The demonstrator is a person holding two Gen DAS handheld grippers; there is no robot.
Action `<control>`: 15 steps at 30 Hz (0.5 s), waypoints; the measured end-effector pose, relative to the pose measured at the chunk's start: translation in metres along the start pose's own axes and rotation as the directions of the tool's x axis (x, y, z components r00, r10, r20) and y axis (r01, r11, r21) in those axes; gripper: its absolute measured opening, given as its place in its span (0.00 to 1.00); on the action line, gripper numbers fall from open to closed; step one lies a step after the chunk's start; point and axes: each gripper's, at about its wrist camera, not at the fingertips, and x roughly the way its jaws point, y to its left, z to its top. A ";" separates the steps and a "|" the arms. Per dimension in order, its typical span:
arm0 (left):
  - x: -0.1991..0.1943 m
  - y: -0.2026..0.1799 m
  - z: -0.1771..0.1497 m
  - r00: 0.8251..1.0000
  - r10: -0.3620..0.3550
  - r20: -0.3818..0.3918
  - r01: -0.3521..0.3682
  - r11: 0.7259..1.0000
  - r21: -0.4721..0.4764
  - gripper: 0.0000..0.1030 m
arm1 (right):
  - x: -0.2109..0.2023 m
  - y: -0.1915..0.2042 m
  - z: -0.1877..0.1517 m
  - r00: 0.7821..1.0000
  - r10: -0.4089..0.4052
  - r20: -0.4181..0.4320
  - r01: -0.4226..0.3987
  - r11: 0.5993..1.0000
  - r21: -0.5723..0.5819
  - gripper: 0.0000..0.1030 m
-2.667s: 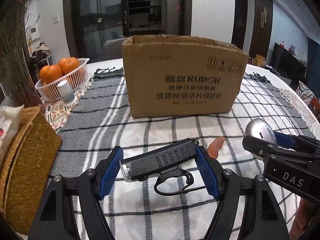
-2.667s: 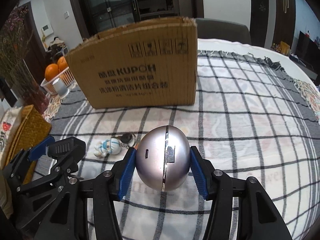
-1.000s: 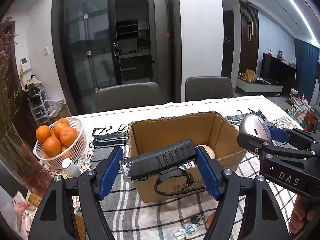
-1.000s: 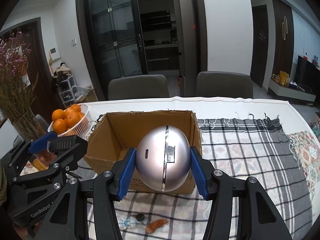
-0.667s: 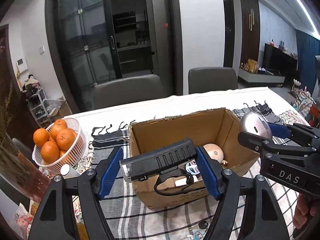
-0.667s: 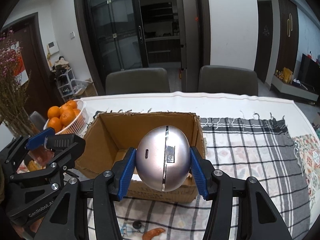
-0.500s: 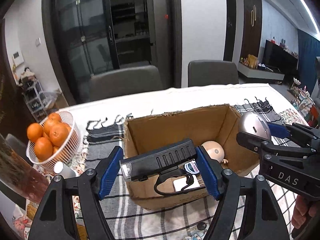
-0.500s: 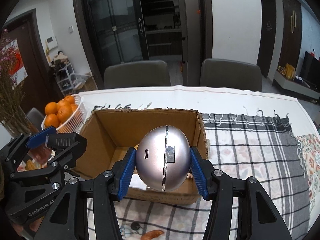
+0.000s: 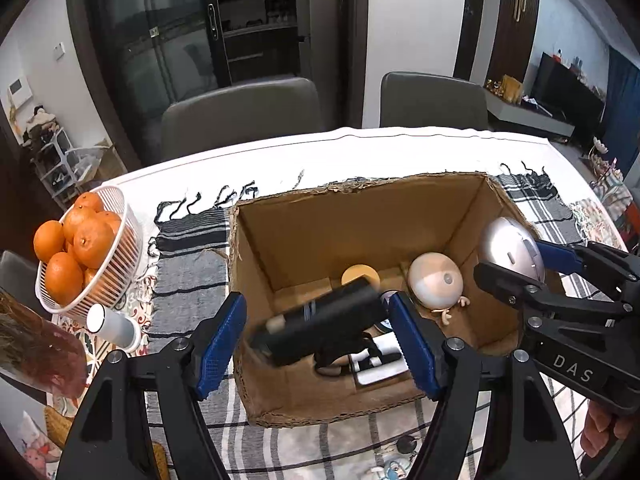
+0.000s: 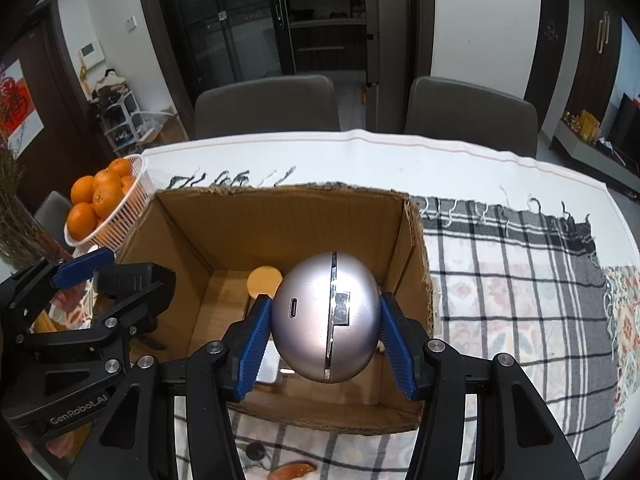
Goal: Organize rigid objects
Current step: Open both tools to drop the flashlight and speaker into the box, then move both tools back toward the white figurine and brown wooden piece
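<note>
An open cardboard box stands on the checked cloth, and both grippers hover over it. Between the fingers of my left gripper is a black handheld device. It is blurred and tilted, with a thin gap to each blue pad, and is dropping toward the box floor. My right gripper is shut on a silver egg-shaped device above the box's right half. Both show from the side in the left wrist view: right gripper, silver egg. A doll head, a yellow disc and a white flat item lie inside.
A white basket of oranges and a small white cylinder stand left of the box. A small figure keychain and an orange piece lie on the cloth in front. Two grey chairs stand behind the table.
Both grippers moved forward over the box, sank and tipped downward. The black device, gripped firmly before, now looks loose and blurred between the left pads. The silver egg stays gripped.
</note>
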 end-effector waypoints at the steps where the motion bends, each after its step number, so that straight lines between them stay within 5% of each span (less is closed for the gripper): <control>1: -0.001 0.000 0.000 1.000 0.008 0.003 -0.008 1.000 0.001 0.73 | 0.001 0.000 -0.001 1.000 -0.001 -0.003 0.001 1.000 -0.003 0.54; 4: -0.004 0.001 0.001 1.000 0.025 0.012 -0.025 1.000 -0.001 0.77 | 0.000 0.002 -0.001 1.000 -0.025 0.000 0.025 1.000 -0.018 0.62; 15: -0.034 -0.005 -0.015 0.996 0.034 0.083 -0.032 0.999 -0.017 0.79 | -0.034 -0.002 -0.013 0.994 -0.056 0.093 0.056 0.998 0.004 0.62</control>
